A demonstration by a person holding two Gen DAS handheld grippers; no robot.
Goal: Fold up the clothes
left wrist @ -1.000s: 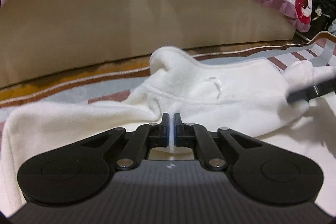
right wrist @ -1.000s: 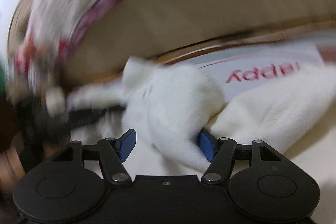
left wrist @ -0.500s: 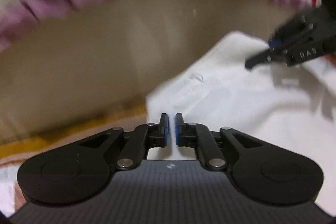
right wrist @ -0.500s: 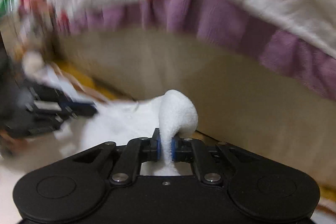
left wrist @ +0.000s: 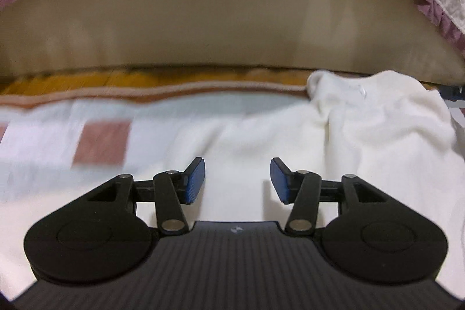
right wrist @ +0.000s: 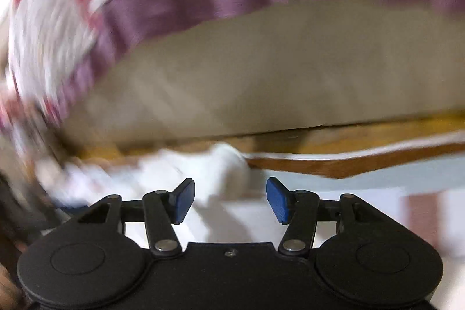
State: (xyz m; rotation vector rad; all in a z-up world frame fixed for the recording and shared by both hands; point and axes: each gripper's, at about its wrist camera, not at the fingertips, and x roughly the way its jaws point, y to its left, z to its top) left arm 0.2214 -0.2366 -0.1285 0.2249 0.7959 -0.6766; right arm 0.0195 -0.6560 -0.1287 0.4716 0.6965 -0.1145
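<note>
The white fleece garment (left wrist: 363, 118) is seen bunched at about two o'clock in the left wrist view, spread on the patterned mat (left wrist: 98, 141) beside the bed base (left wrist: 232, 19). A second ago the left hand-held gripper (left wrist: 237, 180) was closed on the fabric; now its jaws are opening and nothing is pinched between them. The right hand-held gripper (right wrist: 230, 201), clamped on a fold half a second ago, is likewise opening and empty, with the garment (right wrist: 221, 161) left at twelve o'clock. One fold is judged laid down and released; a fresh edge must be gripped next.
</note>
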